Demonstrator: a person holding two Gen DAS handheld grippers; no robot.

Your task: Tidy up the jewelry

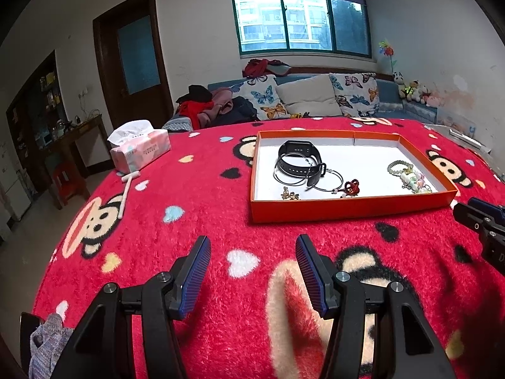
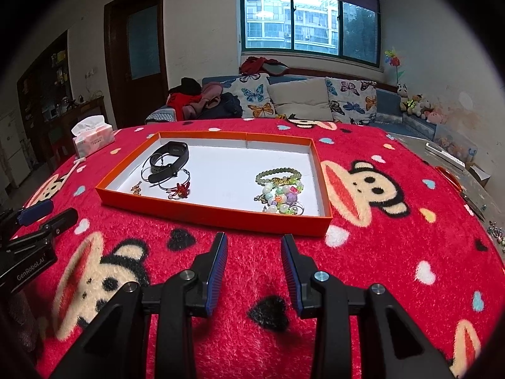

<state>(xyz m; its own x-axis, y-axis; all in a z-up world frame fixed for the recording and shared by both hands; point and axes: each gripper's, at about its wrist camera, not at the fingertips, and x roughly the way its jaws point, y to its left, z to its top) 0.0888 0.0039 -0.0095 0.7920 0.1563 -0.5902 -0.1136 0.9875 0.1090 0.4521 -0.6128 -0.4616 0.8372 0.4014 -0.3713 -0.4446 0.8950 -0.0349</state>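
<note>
An orange tray (image 1: pixel 347 213) (image 2: pixel 202 213) with a white floor sits on the red monkey-print blanket. In its left part lie a black smartwatch (image 1: pixel 298 154) (image 2: pixel 169 154), thin wire hoops (image 1: pixel 328 180) (image 2: pixel 176 178), a red knot charm (image 1: pixel 352 187) (image 2: pixel 182 189) and a small gold piece (image 1: pixel 290 195) (image 2: pixel 136 188). In its right part lie green and pastel bead bracelets (image 1: pixel 407 175) (image 2: pixel 281 189). My left gripper (image 1: pixel 252 243) is open and empty, short of the tray's near wall. My right gripper (image 2: pixel 254 241) is open and empty, just before the tray's near wall.
A pink tissue box (image 1: pixel 140 150) (image 2: pixel 93 137) and a white stick (image 1: pixel 126 192) lie at the table's left. Small beaded items (image 2: pixel 497 232) and scissors (image 2: pixel 472 203) lie off the blanket at far right. A sofa with cushions (image 1: pixel 309 98) stands behind the table.
</note>
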